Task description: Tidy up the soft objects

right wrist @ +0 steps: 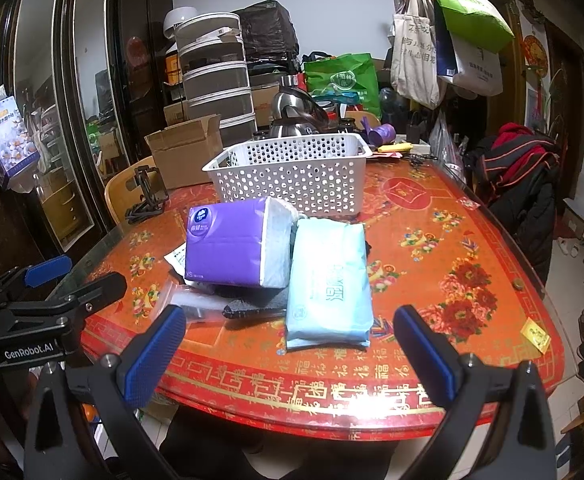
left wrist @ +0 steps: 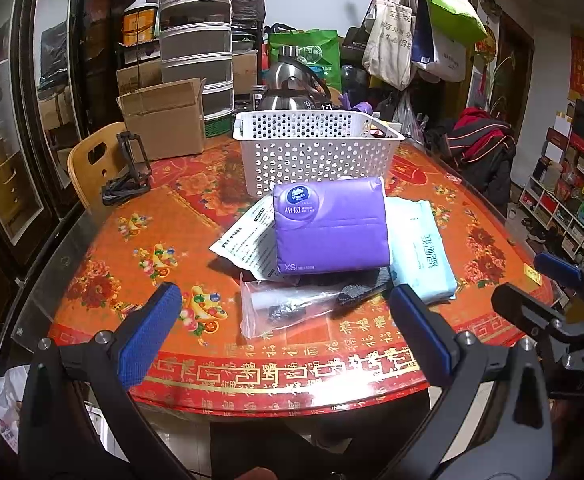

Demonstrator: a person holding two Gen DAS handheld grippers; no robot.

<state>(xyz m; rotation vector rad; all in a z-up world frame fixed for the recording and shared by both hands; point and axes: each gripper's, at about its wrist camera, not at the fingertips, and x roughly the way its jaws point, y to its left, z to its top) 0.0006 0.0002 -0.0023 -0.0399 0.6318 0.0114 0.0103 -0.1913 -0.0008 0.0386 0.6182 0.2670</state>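
Note:
A purple tissue pack [left wrist: 329,227] [right wrist: 236,245] lies on a small heap in the middle of the red table. Beside it on the right lies a light blue wet-wipe pack [left wrist: 424,258] [right wrist: 329,288]. Under them are a dark grey cloth [left wrist: 362,290] [right wrist: 254,307], a clear plastic bag [left wrist: 280,306] [right wrist: 190,304] and a printed white packet [left wrist: 248,242]. A white perforated basket [left wrist: 312,148] [right wrist: 292,172] stands behind the heap. My left gripper [left wrist: 282,332] is open near the table's front edge, nothing between its fingers. My right gripper [right wrist: 288,350] is open too, in front of the wipes.
A cardboard box [left wrist: 164,118] [right wrist: 184,150] and a black phone stand [left wrist: 130,168] [right wrist: 146,194] sit at the table's left. A steel kettle [left wrist: 292,90] [right wrist: 296,114] stands behind the basket. A chair with dark clothes [right wrist: 520,176] is on the right. A wooden chair [left wrist: 92,160] is on the left.

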